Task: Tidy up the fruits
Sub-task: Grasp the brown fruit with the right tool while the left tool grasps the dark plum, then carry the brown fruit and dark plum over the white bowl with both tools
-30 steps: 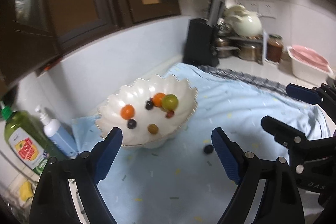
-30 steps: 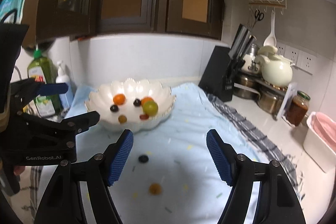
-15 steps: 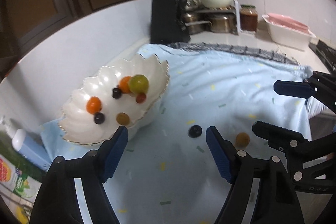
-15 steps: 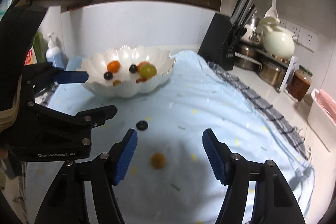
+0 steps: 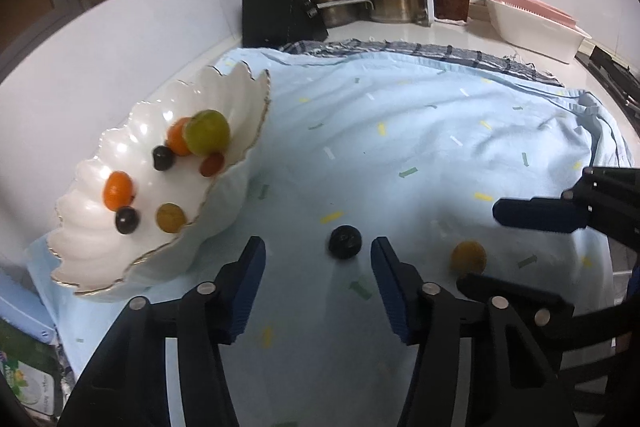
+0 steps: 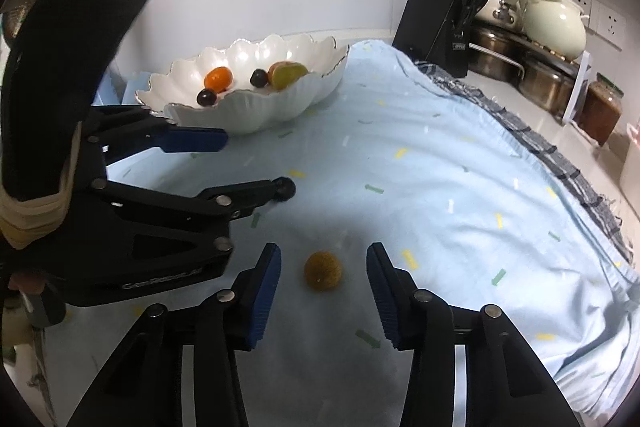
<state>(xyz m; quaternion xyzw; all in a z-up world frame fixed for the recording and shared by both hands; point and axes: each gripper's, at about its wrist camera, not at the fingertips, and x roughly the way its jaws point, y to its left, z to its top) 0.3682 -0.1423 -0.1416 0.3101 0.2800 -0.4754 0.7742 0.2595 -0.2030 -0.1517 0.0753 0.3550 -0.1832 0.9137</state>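
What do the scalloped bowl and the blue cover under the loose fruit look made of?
Scalloped bowl: probably glazed ceramic, going by its glossy white highlights and thin gold rim. Blue cover: soft woven fabric, matte, creased and bunched at its edge, printed with small coloured dashes.

Dim kitchen light, soft shadows, fisheye-warped edges.

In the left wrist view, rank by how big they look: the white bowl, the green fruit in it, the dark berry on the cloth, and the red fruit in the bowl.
1. White bowl
2. Green fruit
3. Dark berry, though it lies nearer the camera than the fruit in the bowl
4. Red fruit, partly hidden by the rim
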